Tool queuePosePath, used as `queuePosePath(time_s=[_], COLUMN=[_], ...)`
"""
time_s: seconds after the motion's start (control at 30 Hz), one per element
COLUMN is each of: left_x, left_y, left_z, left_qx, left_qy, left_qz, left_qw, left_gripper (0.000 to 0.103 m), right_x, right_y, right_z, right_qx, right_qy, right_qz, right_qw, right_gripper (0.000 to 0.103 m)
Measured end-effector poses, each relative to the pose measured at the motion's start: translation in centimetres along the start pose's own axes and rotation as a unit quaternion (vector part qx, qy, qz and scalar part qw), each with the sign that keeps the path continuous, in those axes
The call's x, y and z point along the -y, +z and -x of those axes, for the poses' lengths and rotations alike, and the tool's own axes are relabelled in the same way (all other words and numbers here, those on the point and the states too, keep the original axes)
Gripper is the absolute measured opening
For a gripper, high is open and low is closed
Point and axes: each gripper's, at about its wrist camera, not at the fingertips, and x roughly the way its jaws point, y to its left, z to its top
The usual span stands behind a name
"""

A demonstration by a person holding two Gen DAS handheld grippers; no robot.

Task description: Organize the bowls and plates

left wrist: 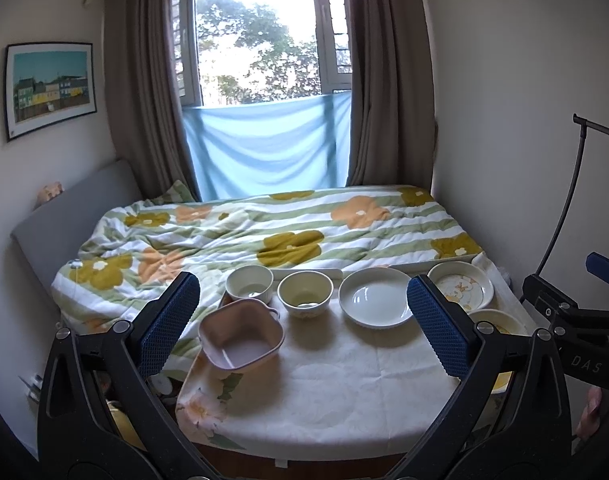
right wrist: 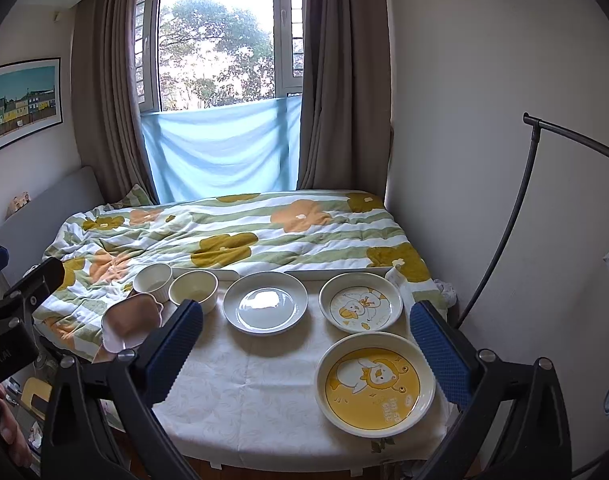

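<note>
I hold left gripper (left wrist: 304, 322) and right gripper (right wrist: 306, 340) fingers wide apart, empty, above surface (right wrist: 244, 392); plates, bowls untouched.

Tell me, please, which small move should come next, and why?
Probably lower the right hand-held gripper toward the yellow duck plate. Both grippers are open and hold nothing, all dishes lie separate on the table, and this plate lies nearest between its fingers.
</note>
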Motion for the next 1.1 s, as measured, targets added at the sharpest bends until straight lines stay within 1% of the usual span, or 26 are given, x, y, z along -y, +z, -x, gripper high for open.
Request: queuePosePath(time_s=[1.1], left_x=[-0.05], left_y=[-0.02], left_z=[-0.65], left_qx=[-0.008], left_qy=[0.002], left_qz=[0.003], left_qw=[1.0], left_gripper=[0.103], right_x=[-0.06], right_y=[-0.23], right_z=[-0.85], right_qx=[-0.006], right_qy=[0.004], right_qz=[0.0], right_qw=[1.0], right_gripper=[0.103])
